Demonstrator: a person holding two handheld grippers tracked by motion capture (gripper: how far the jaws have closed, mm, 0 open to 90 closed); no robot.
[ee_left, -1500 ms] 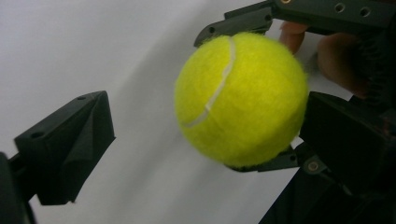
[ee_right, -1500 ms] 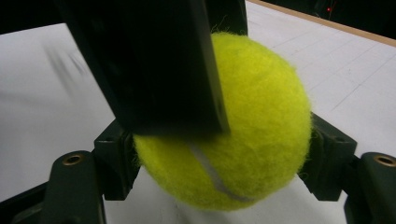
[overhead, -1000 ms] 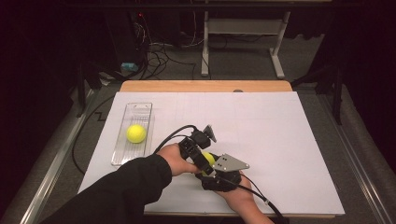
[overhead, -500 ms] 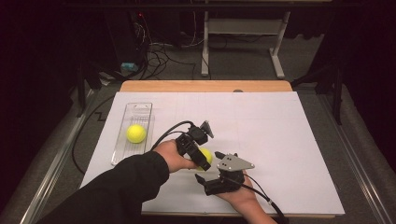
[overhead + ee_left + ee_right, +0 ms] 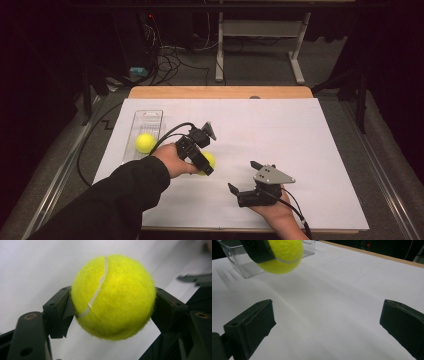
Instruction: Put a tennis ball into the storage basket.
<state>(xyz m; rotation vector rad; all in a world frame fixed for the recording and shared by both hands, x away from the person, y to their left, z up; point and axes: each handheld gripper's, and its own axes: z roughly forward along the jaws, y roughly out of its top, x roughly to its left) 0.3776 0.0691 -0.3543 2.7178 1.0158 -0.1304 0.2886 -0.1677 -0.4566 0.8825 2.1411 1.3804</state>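
My left gripper (image 5: pixel 205 164) is shut on a yellow tennis ball (image 5: pixel 209 159) and holds it just above the white sheet. In the left gripper view the ball (image 5: pixel 113 296) sits squeezed between both black jaws. My right gripper (image 5: pixel 243 176) is lower right of it, near the table's front edge. Its jaws have just opened and stand wide with nothing between them (image 5: pixel 328 320). The held ball (image 5: pixel 283 255) hangs at the upper left of the right gripper view. A second tennis ball (image 5: pixel 145 142) lies in a clear plastic tray (image 5: pixel 150 117) at the left.
A white sheet (image 5: pixel 300 140) covers the table, and a wooden strip (image 5: pixel 220 92) shows along the far edge. The left gripper's black cable (image 5: pixel 87 150) loops off the table's left side. Behind the table are floor cables and a stand's legs (image 5: pixel 297 75).
Both grippers were together at the ball. The right gripper has let go, opened wide and drawn back to the right. The left gripper has carried the ball up and leftward.
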